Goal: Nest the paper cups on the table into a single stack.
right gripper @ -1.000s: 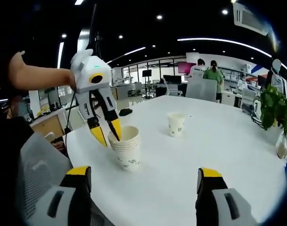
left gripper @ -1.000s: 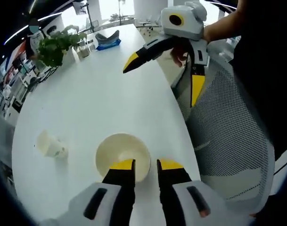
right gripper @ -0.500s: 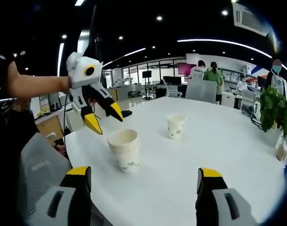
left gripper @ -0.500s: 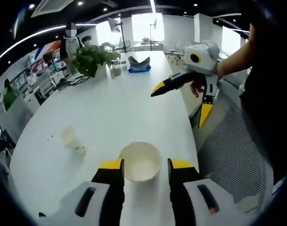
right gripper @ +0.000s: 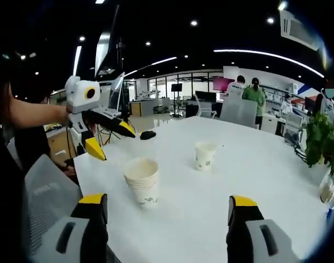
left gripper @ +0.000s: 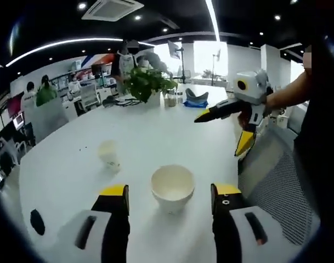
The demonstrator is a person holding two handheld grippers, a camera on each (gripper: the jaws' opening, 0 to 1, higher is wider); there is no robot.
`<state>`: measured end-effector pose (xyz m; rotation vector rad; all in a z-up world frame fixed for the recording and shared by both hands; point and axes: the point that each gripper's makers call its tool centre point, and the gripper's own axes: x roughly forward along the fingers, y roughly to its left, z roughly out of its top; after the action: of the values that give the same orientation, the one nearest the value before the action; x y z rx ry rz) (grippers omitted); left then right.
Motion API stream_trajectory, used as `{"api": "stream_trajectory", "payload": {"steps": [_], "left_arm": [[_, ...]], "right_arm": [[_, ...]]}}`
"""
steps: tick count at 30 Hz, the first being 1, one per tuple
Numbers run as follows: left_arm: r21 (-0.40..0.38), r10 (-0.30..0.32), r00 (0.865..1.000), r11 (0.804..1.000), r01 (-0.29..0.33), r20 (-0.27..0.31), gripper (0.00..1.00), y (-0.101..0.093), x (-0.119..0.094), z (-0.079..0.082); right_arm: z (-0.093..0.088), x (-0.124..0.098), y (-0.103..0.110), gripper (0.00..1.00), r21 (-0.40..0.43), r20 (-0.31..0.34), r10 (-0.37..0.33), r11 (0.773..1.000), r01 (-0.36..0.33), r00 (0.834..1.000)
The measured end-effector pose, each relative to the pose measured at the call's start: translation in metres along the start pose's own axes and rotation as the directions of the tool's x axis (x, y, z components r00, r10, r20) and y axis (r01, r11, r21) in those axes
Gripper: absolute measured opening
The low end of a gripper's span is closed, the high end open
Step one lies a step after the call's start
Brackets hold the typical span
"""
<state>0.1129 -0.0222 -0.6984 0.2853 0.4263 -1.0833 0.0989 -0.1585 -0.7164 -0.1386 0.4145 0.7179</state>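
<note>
We see the lone cup (left gripper: 108, 154) upright on the table (left gripper: 156, 131), beyond and left of the stack (left gripper: 173, 188) before our empty, spread left gripper (left gripper: 170, 200), nearer it than our open right gripper (right gripper: 167, 210).

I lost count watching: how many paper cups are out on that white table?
2 groups: a stack of nested cups near the table's edge, several rims showing but too small to count exactly, and 1 single cup standing apart, farther in. Cups inside the stack may be hidden.
</note>
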Motion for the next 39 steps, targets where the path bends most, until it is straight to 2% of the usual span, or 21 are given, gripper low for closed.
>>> {"api": "stream_trajectory", "payload": {"steps": [8,16,20,28,39], "left_arm": [[-0.054,0.091,0.995,0.994,-0.09,0.031,0.71,0.001,-0.017,-0.011],[-0.096,0.155,0.986,0.984,-0.149,0.059,0.81,-0.005,-0.024,-0.018],[-0.116,0.177,0.982,0.979,-0.168,0.069,0.85,-0.006,-0.027,-0.023],[-0.122,0.206,0.976,0.973,-0.197,0.067,0.89,-0.012,-0.031,-0.033],[-0.112,0.226,0.973,0.969,-0.22,0.049,0.91,-0.018,-0.03,-0.047]], "right_arm": [[0.018,0.011,-0.009,0.89,-0.033,-0.004,0.024,0.999,-0.024,1.0],[0.032,0.024,-0.015,0.88,-0.076,-0.011,0.06,0.995,-0.061,0.998],[0.039,0.03,-0.015,0.87,-0.108,-0.018,0.079,0.991,-0.081,0.997],[0.051,0.044,-0.028,0.87,-0.15,-0.029,0.099,0.983,-0.102,0.995],[0.057,0.072,-0.05,0.85,-0.229,-0.096,0.121,0.963,-0.14,0.988]]}}
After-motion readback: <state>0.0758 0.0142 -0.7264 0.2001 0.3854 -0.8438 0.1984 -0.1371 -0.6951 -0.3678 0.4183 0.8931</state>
